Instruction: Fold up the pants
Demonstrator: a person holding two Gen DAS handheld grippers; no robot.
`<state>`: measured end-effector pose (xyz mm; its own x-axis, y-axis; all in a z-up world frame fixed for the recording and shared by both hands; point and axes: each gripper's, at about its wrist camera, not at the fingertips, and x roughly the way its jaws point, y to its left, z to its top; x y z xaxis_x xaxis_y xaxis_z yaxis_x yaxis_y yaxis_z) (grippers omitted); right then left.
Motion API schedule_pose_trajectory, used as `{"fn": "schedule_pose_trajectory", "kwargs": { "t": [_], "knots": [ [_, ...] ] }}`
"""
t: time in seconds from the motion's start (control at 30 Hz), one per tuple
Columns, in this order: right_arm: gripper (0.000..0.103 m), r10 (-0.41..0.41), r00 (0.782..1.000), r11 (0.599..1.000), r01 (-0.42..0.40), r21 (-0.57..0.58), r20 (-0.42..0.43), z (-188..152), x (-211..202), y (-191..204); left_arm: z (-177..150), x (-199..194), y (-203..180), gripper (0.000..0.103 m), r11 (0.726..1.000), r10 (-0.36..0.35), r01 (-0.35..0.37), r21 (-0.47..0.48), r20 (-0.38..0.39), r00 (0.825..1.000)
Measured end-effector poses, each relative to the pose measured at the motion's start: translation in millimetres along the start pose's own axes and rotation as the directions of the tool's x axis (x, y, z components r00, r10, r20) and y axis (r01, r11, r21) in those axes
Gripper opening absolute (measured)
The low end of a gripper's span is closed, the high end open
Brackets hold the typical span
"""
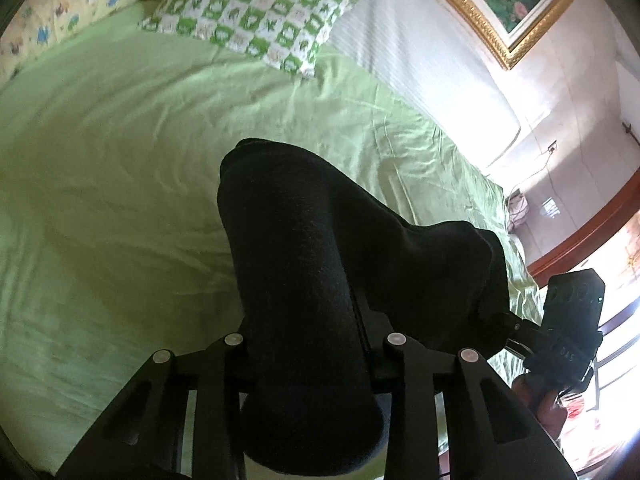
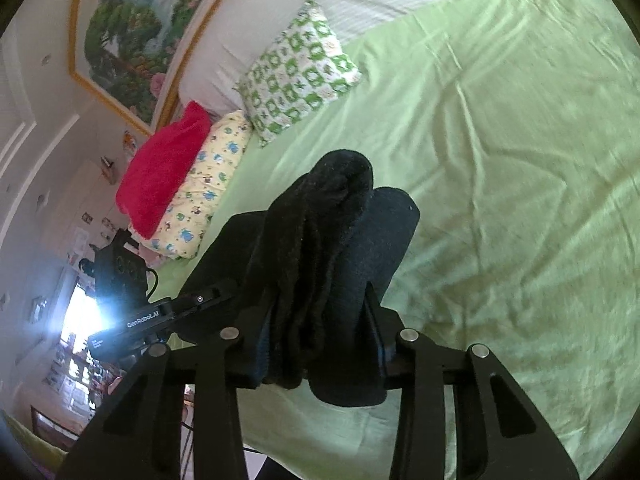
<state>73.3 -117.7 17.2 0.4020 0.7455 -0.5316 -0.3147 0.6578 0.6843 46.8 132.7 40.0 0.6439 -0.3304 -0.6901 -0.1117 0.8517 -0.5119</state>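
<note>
- Pants (image 1: 304, 264): black, thick fabric, bunched between both your grippers and raised off the light-green bedsheet (image 1: 120, 168); part of the cloth drapes across toward the right side in the left wrist view.
- L gripper (image 1: 308, 344): jaws pinching a fat roll of the pants, fabric filling the gap and bulging out front and back.
- R gripper (image 2: 316, 320): jaws clamped on several stacked folds of the same pants, top fold sticking up past the fingers.
- Each gripper shows in the other's cam, close beside, w/ cloth spanning between them.
- Green-and-white checked pillow (image 2: 298, 68) lies at the head of the bed, well apart from the pants; yellow printed pillow (image 2: 196, 192) beside it, red cloth (image 2: 164, 168) against that.
- Framed painting (image 2: 136, 28) on the wall behind the bed.
</note>
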Motion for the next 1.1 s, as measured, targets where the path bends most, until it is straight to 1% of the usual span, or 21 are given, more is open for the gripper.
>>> {"fn": "schedule_pose_trajectory", "kwargs": {
  "t": [0.17,0.37,0.5,0.8,0.97,1.1],
  "knots": [
    [0.040,0.031,0.999,0.999,-0.031,-0.032,0.012,8.8,2.3,14.5,7.1,-25.2,3.6,0.032,1.000,0.005,-0.005,0.003,0.049,0.999],
    [0.040,0.056,0.998,0.996,-0.055,-0.071,0.011,26.2,17.3,32.3,19.3,-40.8,6.9,0.032,0.999,0.051,-0.052,0.013,0.091,0.995],
    [0.040,0.069,0.998,0.993,-0.068,-0.096,0.001,39.3,35.1,43.8,29.5,-45.4,15.2,0.032,0.996,0.083,-0.085,0.010,0.116,0.990],
    [0.040,0.076,0.997,0.988,-0.078,-0.133,-0.017,76.0,79.0,57.6,66.4,-37.5,36.5,0.032,0.990,0.142,-0.143,-0.002,0.151,0.978],
    [0.040,0.071,0.997,0.988,-0.074,-0.139,-0.027,94.7,102.0,56.8,87.0,-25.6,49.7,0.032,0.987,0.159,-0.157,-0.025,0.149,0.976],
    [0.040,0.065,0.997,0.988,-0.070,-0.135,-0.040,103.8,116.0,51.9,94.9,-17.6,52.0,0.032,0.983,0.181,-0.180,-0.025,0.146,0.973]
  ]
}}
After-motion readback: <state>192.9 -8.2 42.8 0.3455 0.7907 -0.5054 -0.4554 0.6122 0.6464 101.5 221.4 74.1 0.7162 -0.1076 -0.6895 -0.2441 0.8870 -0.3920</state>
